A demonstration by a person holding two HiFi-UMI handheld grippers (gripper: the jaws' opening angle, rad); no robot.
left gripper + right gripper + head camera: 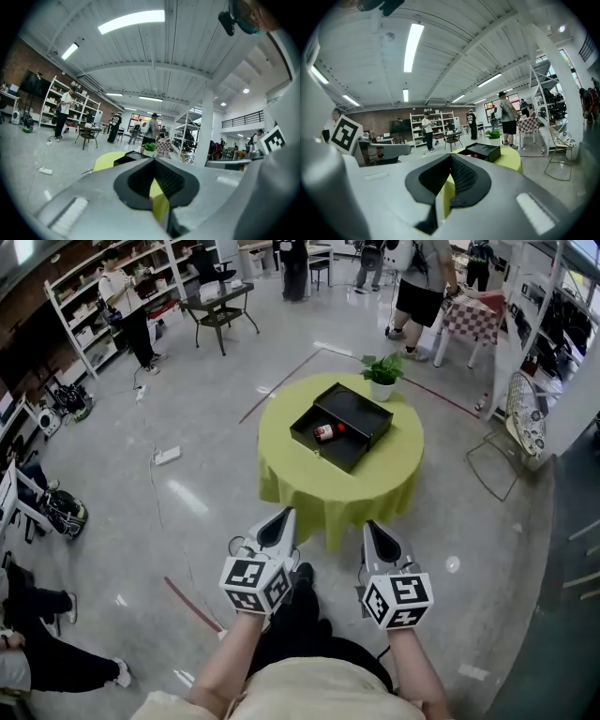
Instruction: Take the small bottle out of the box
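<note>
Jaws are sitting pressed together on both tools — the left gripper and the right gripper are each pinching down to a closed point, and nothing is resting between the pads of either one. Both are hovering over the grey floor on the near side of the round table, apart from it and pointing toward it. The left one is facing the table's left half and the right one its right half. The person's forearms are reaching out behind them.

A yellow-green cloth is draping the table down its sides. A black box is sitting open at the middle of the table top, its lid lying open toward the table's far edge. The small bottle is lying on its side inside the box, with a red end turned toward the lid — neither gripper is touching it or the box. A potted plant is standing at the table's far edge, just beside the lid's corner.

Beyond the table, several people are standing on the open floor, and a wire chair is standing off the table's right side.
</note>
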